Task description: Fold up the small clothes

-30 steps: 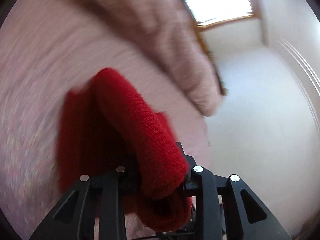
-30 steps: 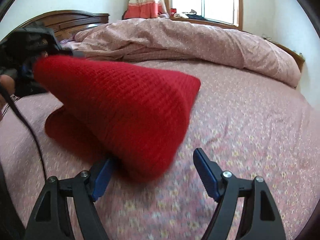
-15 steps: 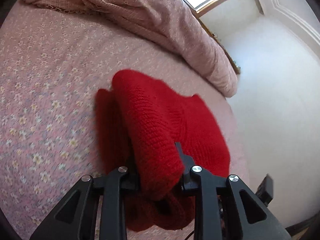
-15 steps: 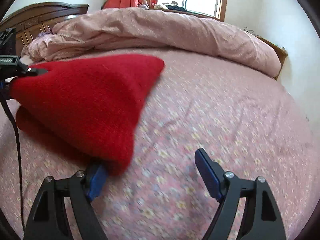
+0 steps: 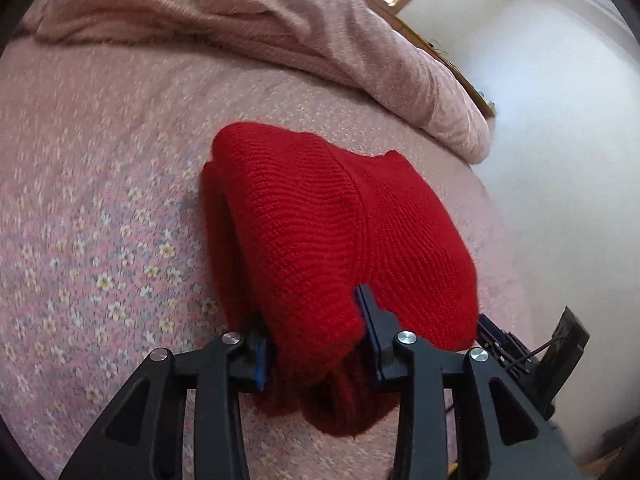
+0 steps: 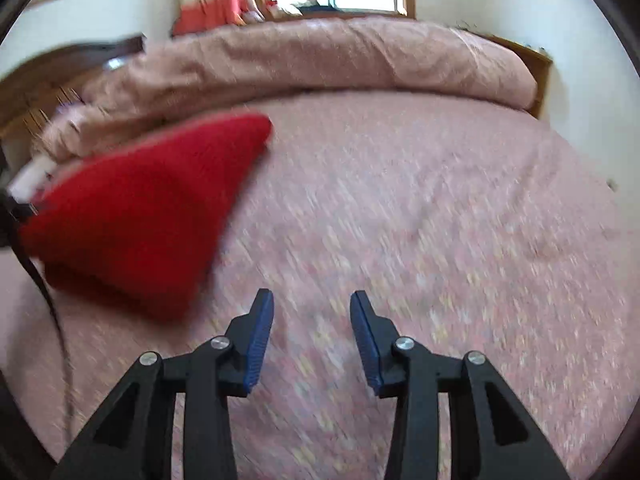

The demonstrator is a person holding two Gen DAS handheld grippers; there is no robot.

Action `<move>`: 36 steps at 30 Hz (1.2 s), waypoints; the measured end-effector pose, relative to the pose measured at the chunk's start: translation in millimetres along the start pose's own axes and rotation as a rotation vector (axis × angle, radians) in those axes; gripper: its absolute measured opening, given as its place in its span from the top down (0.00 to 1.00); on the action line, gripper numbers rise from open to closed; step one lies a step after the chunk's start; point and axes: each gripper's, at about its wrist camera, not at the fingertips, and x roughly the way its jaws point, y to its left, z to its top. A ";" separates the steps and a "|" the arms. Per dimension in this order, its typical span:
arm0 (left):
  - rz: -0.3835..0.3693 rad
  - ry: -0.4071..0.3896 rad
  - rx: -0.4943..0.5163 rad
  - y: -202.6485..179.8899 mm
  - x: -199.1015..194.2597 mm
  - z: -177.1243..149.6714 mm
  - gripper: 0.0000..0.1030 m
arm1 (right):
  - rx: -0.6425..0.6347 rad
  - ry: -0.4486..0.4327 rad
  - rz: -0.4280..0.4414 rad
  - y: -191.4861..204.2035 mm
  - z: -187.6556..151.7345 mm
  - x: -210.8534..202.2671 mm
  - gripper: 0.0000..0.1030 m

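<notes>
The red sweater [image 5: 332,240] lies on the pink flowery bed sheet [image 5: 100,220], folded over on itself into a thick bundle w/ a rounded fold on its far left side. In the right view it sits at the left, blurry, looking like a red wedge [image 6: 140,216].

The left tongs [image 5: 316,340] are squeezed on the near edge of the top layer; red knit bulges between the two blue pads. The right tongs [image 6: 312,340] hold nothing. They are partly open, w/ a gap between the pads, just right of the sweater & not touching it.

Task looks pretty far along: the sweater is doubled up already. Left to do, I think: let the top layer down, let go, maybe pat it flat. Can't tell if the edges line up underneath.

Room: lots of bare sheet to the right & near. The bunched pink blanket [image 6: 360,56] is along the far side, well apart. In the left view the bed's edge & a white wall [image 5: 560,120] are close on the right, so don't push that way.
</notes>
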 end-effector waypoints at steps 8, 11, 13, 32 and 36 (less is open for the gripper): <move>0.063 -0.223 0.028 -12.9 -67.9 -6.9 0.71 | -0.213 -0.155 0.266 67.1 45.0 -5.3 0.59; 0.050 -0.269 0.076 -30.4 -61.4 3.4 0.70 | -0.318 -0.181 0.290 88.6 56.5 1.8 0.61; 0.054 -0.260 0.098 -44.3 -46.6 10.0 0.70 | -0.297 -0.155 0.348 89.0 60.2 6.3 0.72; 0.234 -0.174 0.194 -55.0 8.7 -24.5 0.71 | -0.365 -0.075 0.352 83.2 15.2 -6.6 0.88; 0.277 -0.164 0.228 -56.7 11.4 -28.7 0.71 | -0.367 -0.058 0.330 79.2 10.1 -4.3 0.88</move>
